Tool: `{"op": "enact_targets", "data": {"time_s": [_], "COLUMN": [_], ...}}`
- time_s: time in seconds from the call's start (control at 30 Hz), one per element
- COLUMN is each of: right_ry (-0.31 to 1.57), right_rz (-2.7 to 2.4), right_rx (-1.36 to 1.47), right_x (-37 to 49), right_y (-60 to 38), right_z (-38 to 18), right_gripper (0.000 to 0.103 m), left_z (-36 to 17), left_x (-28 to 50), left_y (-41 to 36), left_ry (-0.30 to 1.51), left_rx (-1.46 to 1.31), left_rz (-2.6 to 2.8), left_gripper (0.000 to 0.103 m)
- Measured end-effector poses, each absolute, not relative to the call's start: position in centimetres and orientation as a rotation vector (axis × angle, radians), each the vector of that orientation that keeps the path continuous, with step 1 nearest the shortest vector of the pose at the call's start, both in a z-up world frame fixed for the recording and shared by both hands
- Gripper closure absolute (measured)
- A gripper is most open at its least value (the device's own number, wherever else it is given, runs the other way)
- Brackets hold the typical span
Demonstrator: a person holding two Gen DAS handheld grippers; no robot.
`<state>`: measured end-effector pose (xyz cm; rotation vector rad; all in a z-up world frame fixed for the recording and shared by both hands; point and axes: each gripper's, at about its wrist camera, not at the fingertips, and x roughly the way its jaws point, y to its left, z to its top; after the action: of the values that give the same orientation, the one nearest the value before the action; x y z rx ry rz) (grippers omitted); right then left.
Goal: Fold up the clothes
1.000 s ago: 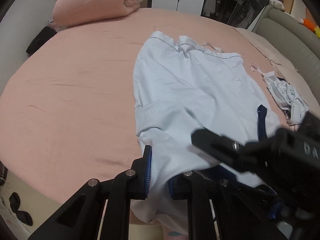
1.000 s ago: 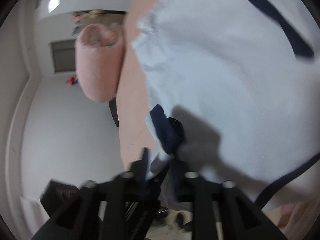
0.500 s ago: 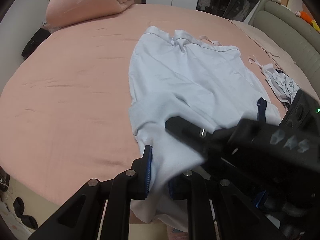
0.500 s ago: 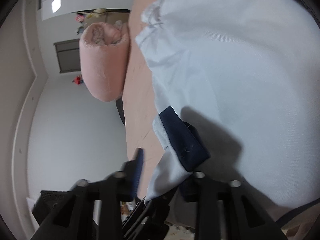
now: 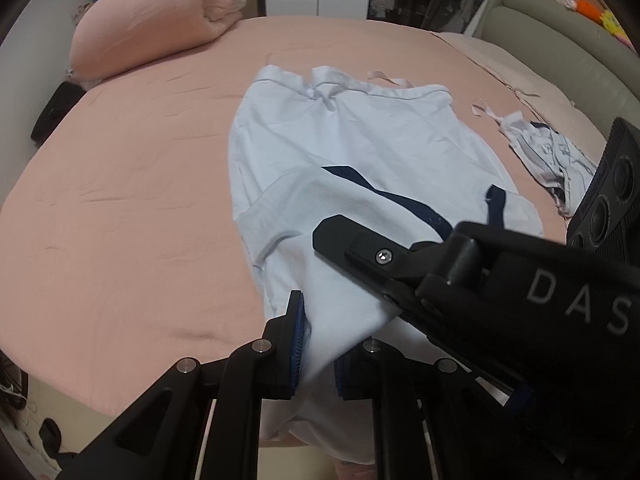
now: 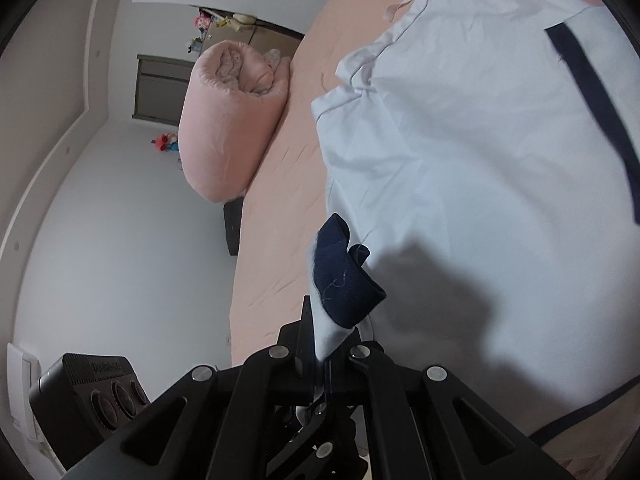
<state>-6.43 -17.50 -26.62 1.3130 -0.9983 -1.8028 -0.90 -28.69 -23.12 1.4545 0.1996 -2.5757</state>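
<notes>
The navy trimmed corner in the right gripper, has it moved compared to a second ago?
Yes. The navy-trimmed corner was lying against the bed a second ago; now it is pinched in the right gripper and lifted clear of the sheet.

shirt (image 5: 360, 152): pale blue cloth, matt and smooth, creasing softly; dark navy trim looking slightly thicker, a loose thread showing.
bed sheet (image 5: 120, 200): pink cloth, matt, lying in fine wrinkles.
quilt (image 5: 152, 20): rolled pink fabric, soft and puffy.
left gripper (image 5: 316, 344): matt black plastic with bright metal screws, blue ribbed pads.
right gripper (image 6: 320, 344): matt black plastic, shiny metal screw heads.
</notes>
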Motion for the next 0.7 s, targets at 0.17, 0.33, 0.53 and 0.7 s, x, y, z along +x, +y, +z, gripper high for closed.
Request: {"op": "enact_targets", "data": {"time_s": [0.17, 0.33, 0.53, 0.7], "right_ry": [-1.009, -1.037, -1.021, -0.904], "right_rz": [-1.851, -1.882, -1.914, -1.993], "right_rx": [1.322, 1.352, 1.390, 1.438], "right_x": [-6.9, -7.3, -7.8, -7.8], "right_y": [-15.7, -13.8, -12.9, -13.2], "right_z": [-26.8, -27.8, -28.7, -28.6], "right_gripper": [0.102, 0.102, 0.102, 0.102], "left_z": [-23.5, -24.5, -25.9, -26.8], "left_x": [-1.5, -2.1, -3.0, -3.4], "left_y": [-27.5, -26.5, -25.6, -25.6], "left_ry": [0.164, 0.124, 0.079, 0.091], "left_rx": [1.496, 1.577, 1.648, 1.697], "left_rz": [-2.588, -2.577, -2.550, -2.524], "left_gripper": [0.093, 0.093, 0.092, 0.091]}}
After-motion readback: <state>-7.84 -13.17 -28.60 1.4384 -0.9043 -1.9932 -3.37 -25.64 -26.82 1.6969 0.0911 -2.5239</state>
